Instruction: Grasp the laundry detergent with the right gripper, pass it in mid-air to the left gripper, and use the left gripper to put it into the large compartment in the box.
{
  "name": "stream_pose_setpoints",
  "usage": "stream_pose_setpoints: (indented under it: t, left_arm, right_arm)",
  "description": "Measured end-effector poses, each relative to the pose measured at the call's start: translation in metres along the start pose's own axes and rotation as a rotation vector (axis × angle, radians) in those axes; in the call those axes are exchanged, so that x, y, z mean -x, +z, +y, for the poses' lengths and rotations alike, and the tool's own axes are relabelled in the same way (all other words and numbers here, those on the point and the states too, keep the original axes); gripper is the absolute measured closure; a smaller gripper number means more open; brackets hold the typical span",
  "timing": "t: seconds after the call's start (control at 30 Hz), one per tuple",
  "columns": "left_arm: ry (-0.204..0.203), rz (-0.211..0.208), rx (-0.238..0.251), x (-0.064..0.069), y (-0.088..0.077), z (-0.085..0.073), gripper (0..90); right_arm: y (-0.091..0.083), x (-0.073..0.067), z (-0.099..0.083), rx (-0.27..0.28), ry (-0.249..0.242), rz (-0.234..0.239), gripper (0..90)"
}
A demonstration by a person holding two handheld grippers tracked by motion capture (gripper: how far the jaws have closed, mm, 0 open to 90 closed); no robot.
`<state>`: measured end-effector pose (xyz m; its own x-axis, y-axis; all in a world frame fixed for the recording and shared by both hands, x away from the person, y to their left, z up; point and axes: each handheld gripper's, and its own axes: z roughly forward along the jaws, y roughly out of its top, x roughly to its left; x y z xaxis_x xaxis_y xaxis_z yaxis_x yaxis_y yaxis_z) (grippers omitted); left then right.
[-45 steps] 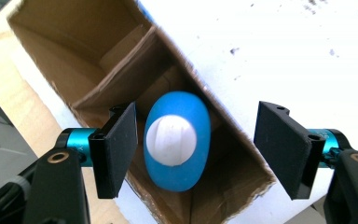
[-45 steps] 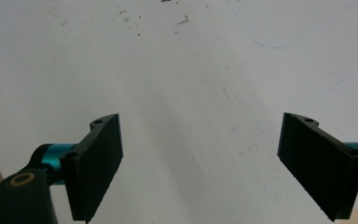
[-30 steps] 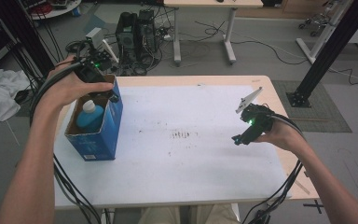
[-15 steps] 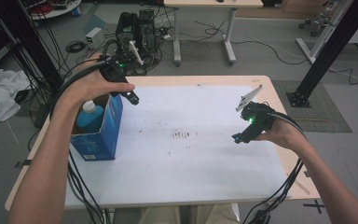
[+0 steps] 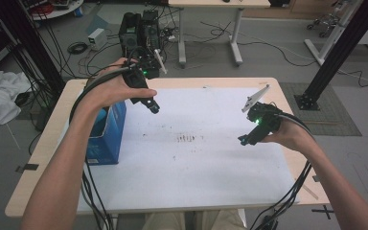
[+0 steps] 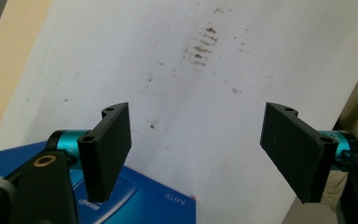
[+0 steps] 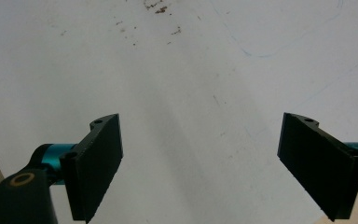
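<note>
- High view: your left gripper [image 5: 152, 106] hangs above the white paper sheet [image 5: 191, 158] that covers the light wooden table [image 5: 43, 143], just past the top corner of the blue cardboard box [image 5: 106, 134]. The box stands upright at the sheet's left edge, partly hidden under your left forearm. Your right gripper [image 5: 243, 140] sits low over the right half of the sheet, well apart from the box, jaws pointing towards the middle. Between the two grippers there's a patch of small brown smudges [image 5: 188, 138] on the paper.
- Left gripper view: your left gripper [image 6: 198, 156] has its jaws spread with nothing between them, just bare paper. They have just been opening, and they're clear of everything. The blue box [image 6: 135, 198] shows at the bottom left, below and behind the left jaw, with pale lettering on it. The brown smudges [image 6: 200, 46] lie farther up the sheet, and the wooden table edge [image 6: 4, 60] runs down the left side.
- Right gripper view: your right gripper [image 7: 221, 168] is spread wide too, holding nothing, white paper [image 7: 191, 70] beneath. A few brown specks [image 7: 156, 9] sit at the top, and a faint blue pen line [image 7: 279, 44] curves across the upper right.
</note>
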<state>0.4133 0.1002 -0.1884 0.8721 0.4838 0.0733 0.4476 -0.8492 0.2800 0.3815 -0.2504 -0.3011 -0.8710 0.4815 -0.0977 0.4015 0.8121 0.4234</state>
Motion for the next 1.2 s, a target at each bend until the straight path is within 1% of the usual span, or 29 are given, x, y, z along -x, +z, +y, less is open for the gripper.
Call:
stream_pose_setpoints:
  t: [0.03,0.07,0.1,0.13,0.17,0.2,0.23,0.27,0.3,0.33,0.37,0.4,0.43,0.47,0.5,0.53,0.63,0.67,0.7,0.73,0.77,0.83,0.87,0.9,0.97,1.0,1.03,1.07,1.2]
  left_arm:
    - [-0.006,0.002,-0.001,-0.001,-0.001,-0.001,24.8]
    - [-0.066,0.030,-0.004,-0.009,-0.009,-0.015,24.8]
    - [0.018,-0.020,0.007,0.003,0.005,0.004,24.9]
    - [0.007,-0.004,-0.001,0.001,0.001,0.001,24.8]
    - [0.059,-0.047,0.006,0.007,0.014,0.009,24.8]
    - [0.056,-0.043,0.005,0.007,0.014,0.008,24.8]
    - [0.035,-0.032,0.007,0.005,0.008,0.006,24.8]
    - [0.072,-0.070,0.005,0.010,0.023,0.011,24.8]
    - [0.017,-0.019,0.006,0.003,0.004,0.004,24.8]
    - [0.017,-0.019,0.006,0.003,0.004,0.004,24.8]
    - [0.077,-0.070,-0.001,0.011,0.028,0.012,24.8]
    - [0.075,-0.074,0.000,0.012,0.034,0.013,24.8]
    - [0.082,-0.091,-0.018,0.015,0.045,0.014,24.8]
    - [0.013,-0.010,0.000,0.002,0.002,0.002,24.8]
    - [0.083,-0.096,-0.021,0.016,0.049,0.014,24.8]
    - [0.093,-0.117,-0.033,0.020,0.061,0.014,24.8]
    - [0.092,-0.115,-0.033,0.020,0.061,0.014,24.8]
    - [0.097,-0.129,-0.038,0.023,0.072,0.014,24.8]
    - [0.079,-0.078,-0.010,0.013,0.037,0.014,24.8]
    - [0.097,-0.126,-0.038,0.022,0.069,0.014,24.8]
    - [0.105,-0.131,-0.043,0.025,0.079,0.014,24.8]
    - [0.102,-0.133,-0.050,0.026,0.082,0.012,24.8]
    - [0.077,-0.068,-0.001,0.011,0.027,0.012,24.8]
    - [0.102,-0.138,-0.050,0.026,0.085,0.011,24.8]
    - [0.096,-0.138,-0.055,0.026,0.086,0.009,24.8]
    - [0.097,-0.133,-0.039,0.024,0.075,0.014,24.8]
    - [0.102,-0.132,-0.041,0.025,0.078,0.014,24.8]
    - [0.092,-0.137,-0.057,0.026,0.088,0.008,24.8]
    - [0.092,-0.136,-0.055,0.026,0.088,0.008,24.9]
  right_arm:
    - [-0.003,0.001,0.005,0.005,-0.006,-0.004,13.2]
    - [-0.003,0.001,0.005,0.006,-0.007,-0.004,13.2]
    - [-0.002,0.001,0.002,0.005,0.002,-0.002,13.2]
    - [-0.003,0.001,0.005,0.003,-0.004,-0.004,13.2]
    - [-0.004,0.001,0.005,0.004,-0.005,-0.004,13.2]
    - [-0.003,0.002,0.005,0.001,-0.003,-0.003,13.2]
    - [-0.003,0.002,0.005,0.001,-0.003,-0.003,13.2]
    - [-0.003,0.002,0.005,0.001,-0.003,-0.004,13.2]
    - [-0.003,0.001,0.006,-0.003,-0.003,-0.004,13.2]
    - [-0.003,0.001,0.005,0.003,-0.004,-0.004,13.2]
    - [-0.003,0.001,0.005,0.003,-0.004,-0.004,13.2]
    - [-0.003,0.001,0.006,-0.002,-0.005,-0.006,13.2]
    - [-0.003,0.001,0.006,0.001,-0.007,-0.006,13.2]
    - [-0.003,0.001,0.006,0.001,-0.010,-0.007,13.2]
    - [-0.003,0.001,0.005,0.004,-0.004,-0.004,13.2]
    - [-0.004,0.001,0.005,-0.001,-0.006,-0.007,13.2]
    - [-0.005,0.001,0.004,-0.001,-0.007,-0.009,13.2]
    - [-0.005,0.001,0.005,-0.002,-0.009,-0.009,13.2]
    - [-0.006,0.001,0.004,-0.003,-0.006,-0.014,13.2]
    - [-0.003,0.001,0.006,0.001,-0.007,-0.007,13.2]
    - [-0.006,0.001,0.004,-0.003,-0.009,-0.012,13.2]
    - [-0.006,0.001,0.003,-0.004,-0.004,-0.018,13.2]
    - [-0.006,0.002,0.003,-0.006,-0.003,-0.018,13.2]
    - [-0.003,0.001,0.006,-0.002,-0.005,-0.005,13.2]
    - [-0.006,0.002,0.003,-0.006,-0.005,-0.019,13.2]
    - [-0.005,0.002,0.003,-0.008,-0.004,-0.019,13.2]
    - [-0.006,0.002,0.003,-0.001,-0.005,-0.016,13.2]
    - [-0.006,0.001,0.003,-0.004,-0.002,-0.016,13.2]
    - [-0.004,0.003,0.004,-0.012,-0.007,-0.018,13.2]
